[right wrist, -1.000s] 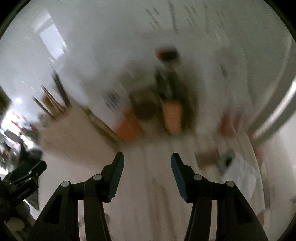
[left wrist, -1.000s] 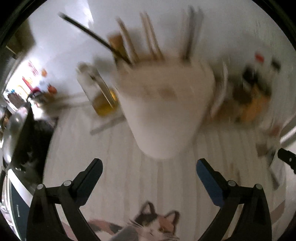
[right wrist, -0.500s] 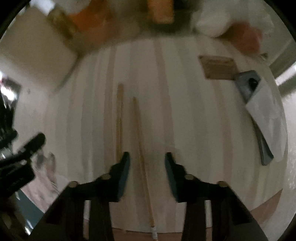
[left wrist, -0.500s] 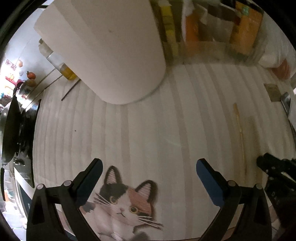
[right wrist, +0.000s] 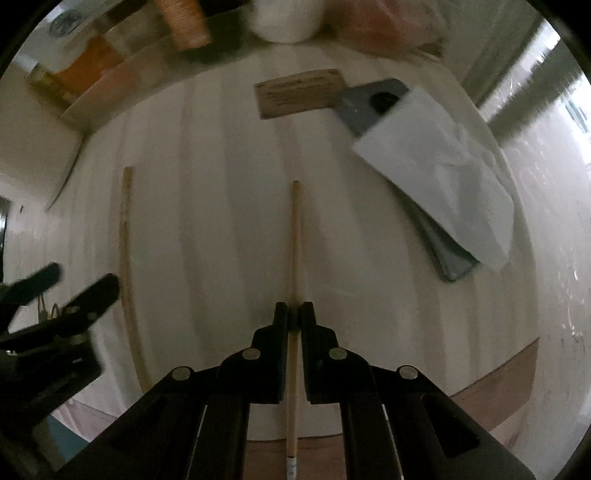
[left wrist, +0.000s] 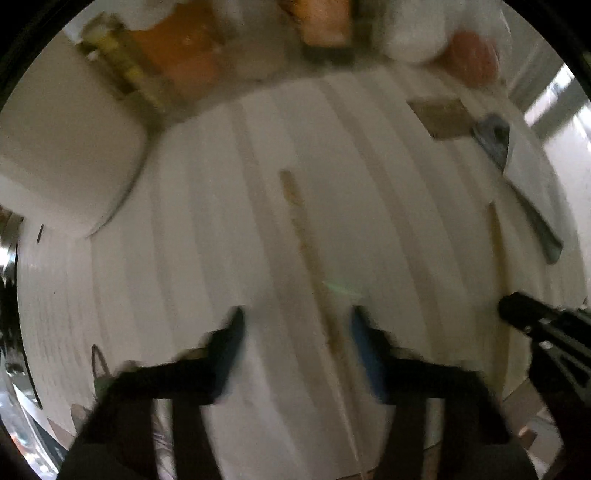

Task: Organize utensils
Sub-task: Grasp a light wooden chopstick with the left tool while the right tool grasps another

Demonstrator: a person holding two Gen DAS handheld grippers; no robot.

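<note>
Two wooden chopsticks lie on the white striped mat. In the right wrist view, my right gripper [right wrist: 294, 314] is shut on one chopstick [right wrist: 295, 236], which runs straight ahead between the jaws. The second chopstick [right wrist: 126, 251] lies to its left, beside my left gripper [right wrist: 79, 282]. In the blurred left wrist view, my left gripper [left wrist: 297, 323] is open, jaws straddling that chopstick [left wrist: 306, 251]. The right gripper [left wrist: 517, 306] shows at the right edge, on the other chopstick [left wrist: 495, 229]. The white utensil holder [left wrist: 62, 155] stands at the far left.
A brown card [right wrist: 299, 92], a grey pouch [right wrist: 373, 105] and a white cloth [right wrist: 443, 173] lie at the right. Orange packets [left wrist: 177, 48] and a white bowl [right wrist: 284, 18] line the back. The mat's front edge [right wrist: 498, 391] is near.
Both grippers swung down from the utensil holder to the mat. My right gripper closed on a chopstick. My left gripper moved right over the other chopstick and its jaws narrowed.
</note>
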